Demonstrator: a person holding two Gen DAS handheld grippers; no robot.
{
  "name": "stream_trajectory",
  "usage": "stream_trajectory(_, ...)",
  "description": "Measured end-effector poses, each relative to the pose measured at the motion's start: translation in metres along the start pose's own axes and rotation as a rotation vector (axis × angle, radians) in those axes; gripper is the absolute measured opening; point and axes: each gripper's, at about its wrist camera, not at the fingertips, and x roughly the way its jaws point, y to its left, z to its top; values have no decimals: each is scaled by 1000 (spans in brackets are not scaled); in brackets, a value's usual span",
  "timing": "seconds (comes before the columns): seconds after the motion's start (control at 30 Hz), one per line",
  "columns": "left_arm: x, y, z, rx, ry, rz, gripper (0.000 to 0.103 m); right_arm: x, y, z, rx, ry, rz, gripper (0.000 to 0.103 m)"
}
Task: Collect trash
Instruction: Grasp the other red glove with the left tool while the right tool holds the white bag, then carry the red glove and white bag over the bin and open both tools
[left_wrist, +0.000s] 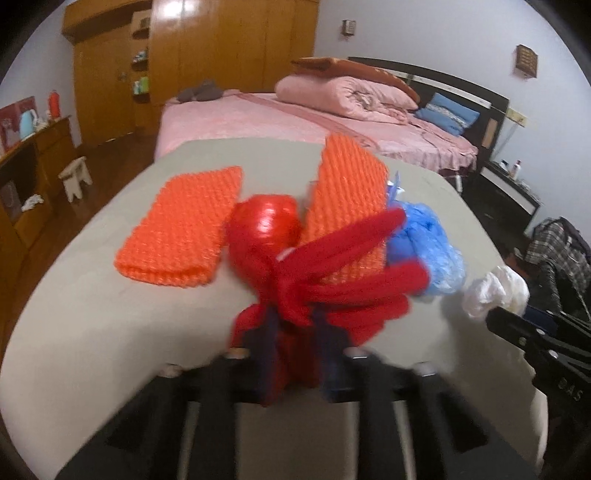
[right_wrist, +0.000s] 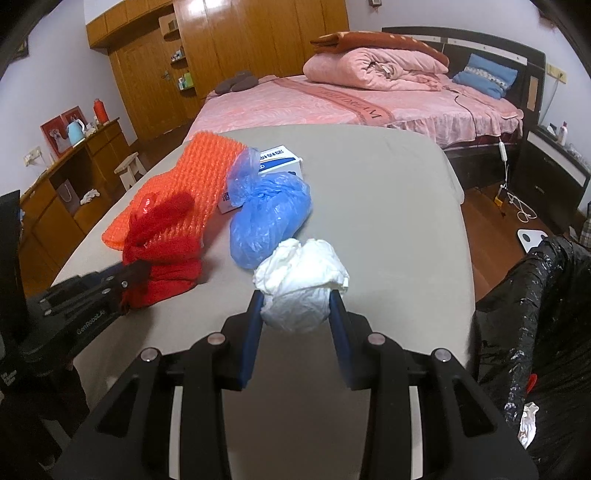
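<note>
While both grippers angle down over the grey table (right_wrist: 369, 206), the right gripper (right_wrist: 295, 306) at lower centre is clamped on a white wad (right_wrist: 301, 280). Left gripper (left_wrist: 291, 325), blurred, has its fingers pinched on a red bag (left_wrist: 295, 273). Beyond lie orange mesh (right_wrist: 192, 184), a blue bag (right_wrist: 269, 218) and a box (right_wrist: 280, 158). "GenRobot" marks the left gripper; the pink bed's (right_wrist: 362, 107) runner reads "DREAM". A black bin bag (right_wrist: 535, 314) hangs at right.
</note>
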Motion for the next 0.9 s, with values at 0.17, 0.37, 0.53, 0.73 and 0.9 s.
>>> stream_trajectory(0.17, -25, -6, 0, 2, -76, -12, 11, -7, -1, 1, -1, -21, -2, 35)
stream_trajectory(0.37, -54, -18, 4, 29, -128, -16, 11, -24, -5, 6, 2, -57, 0, 35)
stream_trajectory(0.53, -77, -31, 10, 43, -167, -42, 11, -43, -10, 8, 10, -89, 3, 35)
stream_trajectory(0.73, -93, -52, 12, 78, -193, -80, 11, -64, -19, 12, 21, -121, 4, 34)
stream_trajectory(0.9, -97, -65, 16, 90, -204, -100, 11, -84, -30, 12, 36, -148, -8, 35)
